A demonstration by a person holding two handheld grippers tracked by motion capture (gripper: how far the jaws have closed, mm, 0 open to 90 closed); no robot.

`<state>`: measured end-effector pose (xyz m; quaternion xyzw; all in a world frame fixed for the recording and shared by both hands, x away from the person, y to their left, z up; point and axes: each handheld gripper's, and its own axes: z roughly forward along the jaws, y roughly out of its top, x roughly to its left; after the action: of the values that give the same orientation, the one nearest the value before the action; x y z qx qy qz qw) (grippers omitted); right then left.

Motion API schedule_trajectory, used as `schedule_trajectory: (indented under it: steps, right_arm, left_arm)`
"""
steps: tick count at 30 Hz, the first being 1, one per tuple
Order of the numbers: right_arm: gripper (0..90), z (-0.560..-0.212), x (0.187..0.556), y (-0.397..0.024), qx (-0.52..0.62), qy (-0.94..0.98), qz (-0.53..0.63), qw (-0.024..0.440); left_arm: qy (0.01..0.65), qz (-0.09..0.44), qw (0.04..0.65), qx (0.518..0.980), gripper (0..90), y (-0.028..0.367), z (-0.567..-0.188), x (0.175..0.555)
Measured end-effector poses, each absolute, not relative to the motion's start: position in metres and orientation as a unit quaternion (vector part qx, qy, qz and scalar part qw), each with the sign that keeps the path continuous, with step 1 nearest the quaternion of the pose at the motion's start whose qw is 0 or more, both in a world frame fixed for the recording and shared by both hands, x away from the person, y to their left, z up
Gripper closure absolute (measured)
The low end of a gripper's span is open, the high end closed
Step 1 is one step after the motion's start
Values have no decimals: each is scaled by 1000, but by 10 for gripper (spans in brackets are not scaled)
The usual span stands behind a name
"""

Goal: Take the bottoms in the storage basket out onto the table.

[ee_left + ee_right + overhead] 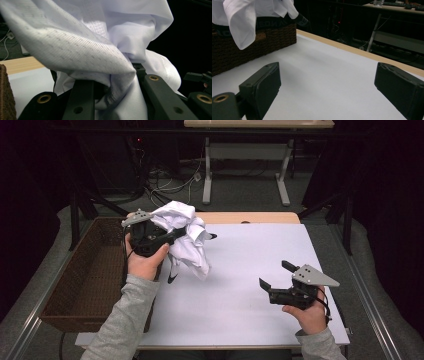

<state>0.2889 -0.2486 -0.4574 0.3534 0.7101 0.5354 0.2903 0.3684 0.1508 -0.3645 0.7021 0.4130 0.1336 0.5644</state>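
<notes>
while the shirt (185, 232) hangs bunched from the left gripper (167, 237), it sits above the far left part of the table (250, 270), just right of the basket (95, 270). in the left gripper view the white cloth (100, 50) is pinched between the two black jaws, folds spilling over both, so that tool is clamped on the shirt. a loose tail droops toward the table top, and a dark mark shows on the lowest fold.

the right gripper (277, 282) rests near the right edge, well apart from the shirt, its jaws spread wide with nothing between them; the right gripper view shows bare table between them.

the step in hand looks like carrying the shirt left into the basket. to do it well, i judge the grip should stay firm on the thick bunch, since a thin fold could slip. lift enough that the drooping tail clears the basket's rim, move left until the whole bundle hangs over the basket floor, then lower before letting go, so no sleeve drapes outside. the right gripper could tuck in any trailing cloth.
</notes>
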Motion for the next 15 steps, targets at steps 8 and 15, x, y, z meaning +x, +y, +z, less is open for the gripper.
schedule_trajectory:
  steps: [8,15]
  right_arm:
    - [64,-456,288,-250,353,707,539,291]
    - [64,-455,288,-249,350,708,540,291]
  left_arm:
    - [417,127,561,704,723,146,-374,365]
    - [423,112,555,707,723,138,-387,362]
